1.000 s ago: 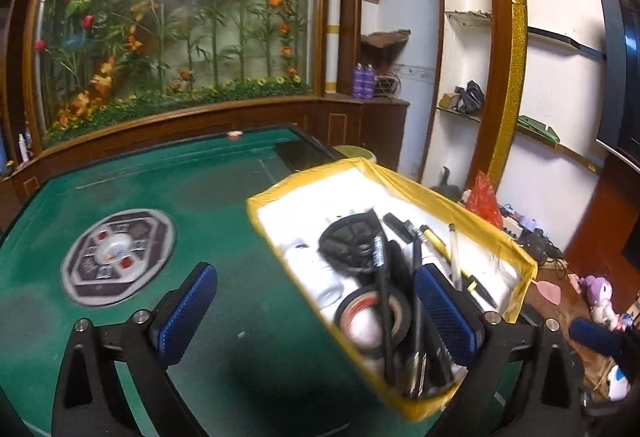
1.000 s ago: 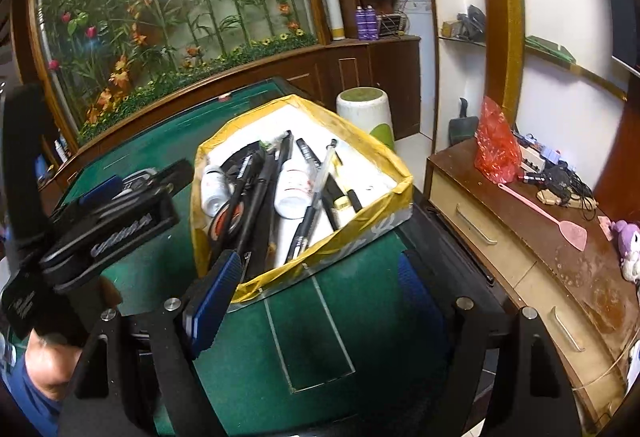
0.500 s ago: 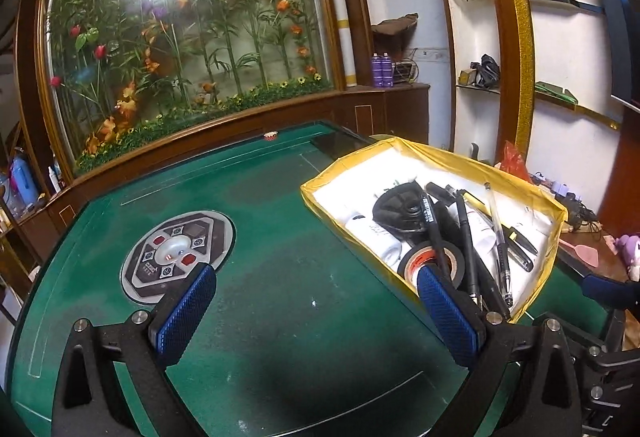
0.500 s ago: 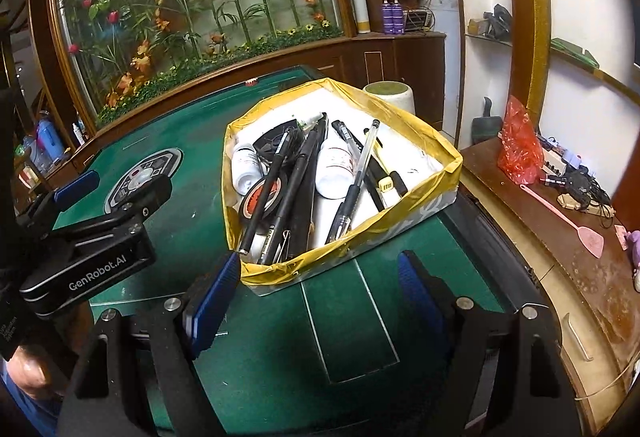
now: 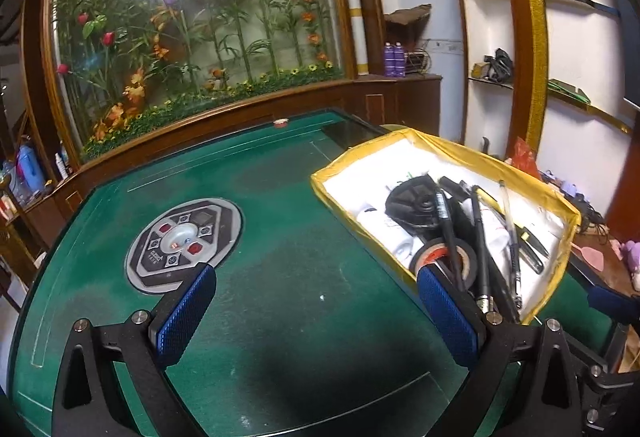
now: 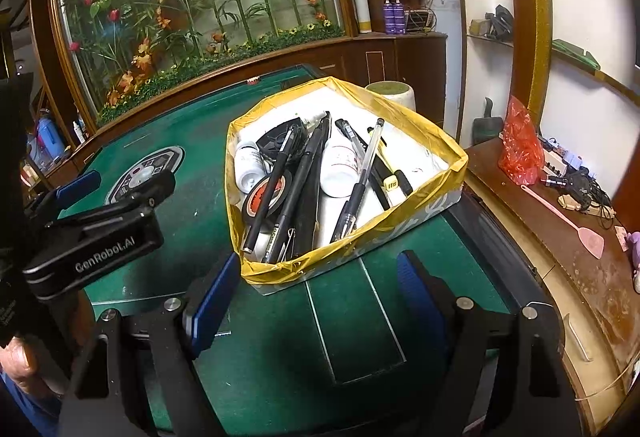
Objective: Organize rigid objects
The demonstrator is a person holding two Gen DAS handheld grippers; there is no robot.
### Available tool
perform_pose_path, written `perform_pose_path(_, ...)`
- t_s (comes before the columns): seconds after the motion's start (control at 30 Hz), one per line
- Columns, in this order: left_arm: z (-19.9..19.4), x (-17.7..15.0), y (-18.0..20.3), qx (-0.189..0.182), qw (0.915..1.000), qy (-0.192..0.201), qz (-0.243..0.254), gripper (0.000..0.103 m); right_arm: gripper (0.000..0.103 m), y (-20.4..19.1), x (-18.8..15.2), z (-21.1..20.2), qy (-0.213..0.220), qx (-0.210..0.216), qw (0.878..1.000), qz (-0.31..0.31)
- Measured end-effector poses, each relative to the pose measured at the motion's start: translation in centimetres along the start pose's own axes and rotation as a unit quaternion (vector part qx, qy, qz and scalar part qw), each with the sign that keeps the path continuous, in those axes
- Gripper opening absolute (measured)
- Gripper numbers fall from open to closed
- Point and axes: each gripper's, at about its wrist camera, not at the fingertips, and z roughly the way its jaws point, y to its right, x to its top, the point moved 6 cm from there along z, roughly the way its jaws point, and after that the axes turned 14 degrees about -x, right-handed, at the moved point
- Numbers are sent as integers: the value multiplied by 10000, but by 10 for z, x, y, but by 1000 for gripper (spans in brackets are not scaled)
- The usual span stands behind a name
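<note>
Fingers of both grippers are spread wide, nothing held: left gripper (image 5: 316, 311) over bare green table (image 5: 280, 237), right gripper (image 6: 316, 291) just before the yellow-rimmed box (image 6: 424, 125). Inside the box are counted two white bottles (image 6: 339, 167), one tape roll (image 6: 267, 199), one black round disc (image 6: 280, 141) and several pens (image 6: 362, 177), heaped crosswise; exact pen count cannot be told.
</note>
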Motion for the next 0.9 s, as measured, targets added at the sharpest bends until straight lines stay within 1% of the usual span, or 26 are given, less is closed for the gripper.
perform_pose_path(0.13,-5,1,7,-48,9998,87,182,102,79,1,2,-4,128,-113,9999,-14)
perform_pose_path(0.3,-6,2,7,-217,9997,71,83,102,80,-1,4,-6,140,-178,9997,-63)
perform_pose_path(0.47,-5,3,5,-198,9998,46,51,102,80,2,5,-3,48,-174,9998,38)
perform_pose_path(0.73,-6,2,7,-221,9997,54,85,102,80,3,7,-4,67,-185,9998,87)
perform_pose_path(0.9,-7,2,5,-104,9999,88,53,102,80,4,7,-4,74,-188,9998,84)
